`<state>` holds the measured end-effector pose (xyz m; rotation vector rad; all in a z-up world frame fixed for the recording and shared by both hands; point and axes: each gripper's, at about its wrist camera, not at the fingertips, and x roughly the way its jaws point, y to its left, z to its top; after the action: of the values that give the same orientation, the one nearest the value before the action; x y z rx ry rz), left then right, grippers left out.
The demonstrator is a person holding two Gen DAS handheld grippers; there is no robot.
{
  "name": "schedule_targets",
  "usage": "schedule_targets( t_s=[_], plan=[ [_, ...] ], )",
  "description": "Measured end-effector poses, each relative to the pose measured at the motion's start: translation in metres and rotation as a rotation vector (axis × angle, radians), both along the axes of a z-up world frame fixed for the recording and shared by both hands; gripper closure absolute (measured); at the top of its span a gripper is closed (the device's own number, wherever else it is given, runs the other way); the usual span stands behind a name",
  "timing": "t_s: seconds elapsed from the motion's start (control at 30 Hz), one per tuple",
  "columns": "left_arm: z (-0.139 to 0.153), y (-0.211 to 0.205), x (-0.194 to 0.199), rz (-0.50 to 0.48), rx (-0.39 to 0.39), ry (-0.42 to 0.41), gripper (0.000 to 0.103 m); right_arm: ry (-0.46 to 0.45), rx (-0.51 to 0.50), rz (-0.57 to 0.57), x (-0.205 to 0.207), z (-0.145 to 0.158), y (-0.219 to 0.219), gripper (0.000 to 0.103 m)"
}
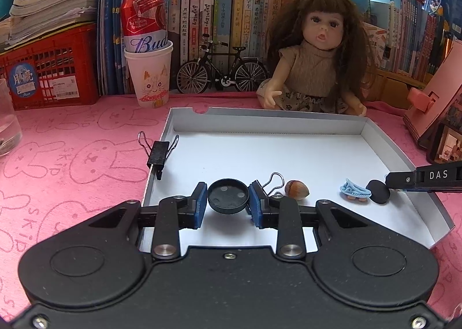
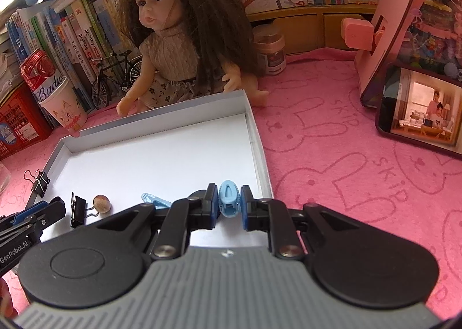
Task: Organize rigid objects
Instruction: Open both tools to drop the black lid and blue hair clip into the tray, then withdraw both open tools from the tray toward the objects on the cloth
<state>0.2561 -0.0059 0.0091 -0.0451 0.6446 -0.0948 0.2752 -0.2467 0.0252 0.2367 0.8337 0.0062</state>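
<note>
My left gripper (image 1: 228, 199) is shut on a black round disc (image 1: 228, 195), held low over the near part of a shallow white box (image 1: 260, 116). Inside the box lie a hazelnut (image 1: 296, 190), a black binder clip (image 1: 274, 181), a pale blue clip (image 1: 354, 192) and a black oval piece (image 1: 378, 191). A second binder clip (image 1: 158, 153) grips the box's left wall. My right gripper (image 2: 229, 202) is shut on a light blue claw clip (image 2: 229, 199) by the box's (image 2: 161, 115) right wall. The hazelnut (image 2: 101, 203) and the left gripper (image 2: 55, 207) show to its left.
A doll (image 1: 314, 49) sits behind the box, with a model bicycle (image 1: 222, 69) and a paper cup (image 1: 150, 75) holding a red can beside it. A red crate (image 1: 49, 69), a glass (image 1: 7, 124), a pink stand (image 2: 381, 26) and a phone (image 2: 418, 106) ring the pink cloth.
</note>
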Motion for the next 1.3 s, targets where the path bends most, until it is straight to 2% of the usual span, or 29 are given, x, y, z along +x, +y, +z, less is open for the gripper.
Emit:
schedule_targets(
  t_s=[0.2, 0.27, 0.37, 0.4, 0.43, 0.5, 0.57, 0.63, 0.73, 1.0, 1.3],
  plan=[
    [-0.003, -0.001, 0.002, -0.002, 0.003, 0.0, 0.074, 0.002, -0.005, 0.006, 0.0, -0.001, 0.001, 0.083],
    [-0.003, -0.001, 0.003, -0.002, -0.002, 0.003, 0.073, 0.0, -0.009, 0.011, 0.0, -0.001, 0.001, 0.078],
    [-0.003, -0.002, 0.003, -0.001, -0.012, 0.002, 0.073, -0.009, -0.011, 0.011, -0.001, 0.0, 0.001, 0.078],
    [-0.003, -0.002, 0.002, -0.001, -0.014, -0.004, 0.071, -0.011, -0.01, 0.01, -0.001, 0.001, 0.0, 0.077],
    [-0.001, -0.001, 0.001, -0.001, -0.016, -0.012, 0.063, -0.012, -0.007, 0.01, -0.002, 0.001, 0.0, 0.076],
    [0.001, -0.001, -0.002, -0.001, -0.018, -0.027, 0.053, -0.016, 0.0, 0.007, -0.004, 0.002, -0.002, 0.065],
    [0.004, 0.0, -0.005, -0.005, -0.021, -0.037, 0.048, -0.022, 0.002, 0.007, -0.006, 0.004, -0.003, 0.059],
    [0.007, 0.001, -0.008, -0.008, -0.025, -0.041, 0.037, -0.031, 0.002, 0.012, -0.009, 0.006, -0.004, 0.058],
    [0.013, 0.002, -0.015, -0.018, -0.026, -0.056, 0.029, -0.053, 0.004, 0.028, -0.016, 0.011, -0.003, 0.051],
    [0.025, -0.001, -0.049, -0.071, -0.012, -0.098, 0.018, -0.135, -0.029, 0.109, -0.045, 0.025, 0.008, 0.027],
    [0.027, -0.003, -0.088, -0.109, -0.005, -0.112, 0.017, -0.18, -0.042, 0.173, -0.078, 0.03, 0.013, 0.016]
  ],
)
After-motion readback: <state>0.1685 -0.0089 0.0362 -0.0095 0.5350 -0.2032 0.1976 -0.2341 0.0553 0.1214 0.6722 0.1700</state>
